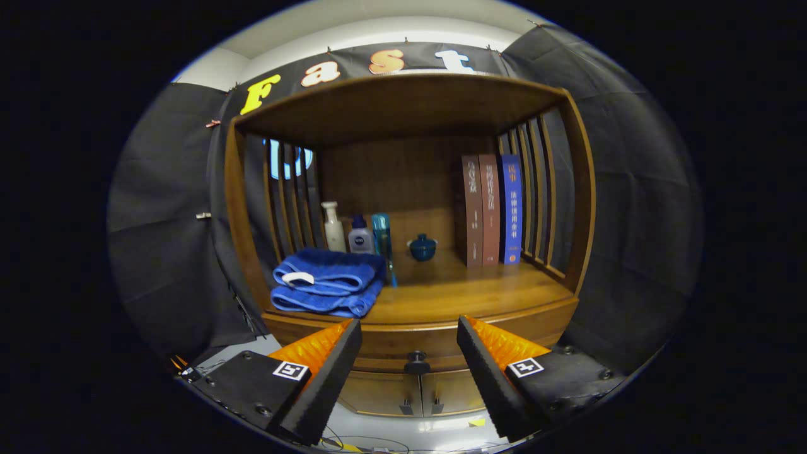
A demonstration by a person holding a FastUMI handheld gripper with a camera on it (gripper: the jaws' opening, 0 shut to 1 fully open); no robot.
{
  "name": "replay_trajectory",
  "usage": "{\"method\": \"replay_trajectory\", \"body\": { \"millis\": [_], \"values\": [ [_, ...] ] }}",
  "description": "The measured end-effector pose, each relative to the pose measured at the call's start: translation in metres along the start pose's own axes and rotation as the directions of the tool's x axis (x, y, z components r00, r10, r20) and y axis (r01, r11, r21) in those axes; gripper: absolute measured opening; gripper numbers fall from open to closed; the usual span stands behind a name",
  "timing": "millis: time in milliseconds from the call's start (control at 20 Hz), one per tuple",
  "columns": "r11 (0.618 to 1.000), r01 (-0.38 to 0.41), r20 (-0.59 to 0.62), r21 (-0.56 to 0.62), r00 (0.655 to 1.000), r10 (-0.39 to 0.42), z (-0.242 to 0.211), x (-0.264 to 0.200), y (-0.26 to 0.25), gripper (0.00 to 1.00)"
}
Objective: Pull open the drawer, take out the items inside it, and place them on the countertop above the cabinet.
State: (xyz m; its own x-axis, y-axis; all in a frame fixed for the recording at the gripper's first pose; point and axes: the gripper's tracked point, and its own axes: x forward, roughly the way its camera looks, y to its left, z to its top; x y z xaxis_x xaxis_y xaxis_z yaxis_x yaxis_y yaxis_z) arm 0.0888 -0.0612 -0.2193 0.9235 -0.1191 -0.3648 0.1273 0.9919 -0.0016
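1. Beyond the left finger, on the countertop [454, 296]: folded blue towels [328, 280], stacked, a white tag on the upper one.
2. Behind the towels, in a row: a white pump bottle [333, 228], a small dark-capped bottle [360, 238] with a blue round logo too small to read, then a tall teal bottle [381, 243] standing just beside the towels.
3. Straight ahead, past the gap between the fingers, at the back of the countertop: a small dark blue lidded jar [422, 247].
4. Between the fingers and nearer, below the countertop edge: the drawer [410, 343], closed, its dark knob [416, 363] centred in the gap, untouched.
5. Under the drawer: two cabinet doors [410, 392] with small dark handles, shut.
6. Gripper [410, 331]: spread wide, nothing held, fingertips short of the drawer front, clear of the knob.
7. Beyond the right finger, upright against the slatted side: three books [492, 211], two brown and one blue, with spine lettering too small to make out.
8. On top of each finger base: a square black-and-white marker [291, 370].
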Motion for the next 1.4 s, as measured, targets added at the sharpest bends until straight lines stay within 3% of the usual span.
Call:
{"method": "replay_trajectory", "body": {
  "millis": [250, 600, 650, 850, 1150, 1400],
  "values": [
    [1.000, 0.001, -0.109, -0.011, 0.994, -0.002, -0.062, 0.047, -0.005, 0.99],
    [1.000, 0.014, -0.203, 0.002, 0.979, -0.014, -0.116, 0.092, -0.009, 0.95],
    [1.000, 0.016, -0.214, 0.007, 0.977, -0.014, -0.122, 0.095, -0.011, 0.91],
    [1.000, 0.013, -0.259, 0.022, 0.966, -0.007, -0.146, 0.105, -0.011, 0.58],
    [1.000, 0.020, -0.255, 0.009, 0.967, -0.017, -0.138, 0.102, -0.012, 0.29],
    [1.000, 0.019, -0.266, 0.001, 0.964, -0.018, -0.139, 0.093, -0.012, 0.30]
  ]
}}
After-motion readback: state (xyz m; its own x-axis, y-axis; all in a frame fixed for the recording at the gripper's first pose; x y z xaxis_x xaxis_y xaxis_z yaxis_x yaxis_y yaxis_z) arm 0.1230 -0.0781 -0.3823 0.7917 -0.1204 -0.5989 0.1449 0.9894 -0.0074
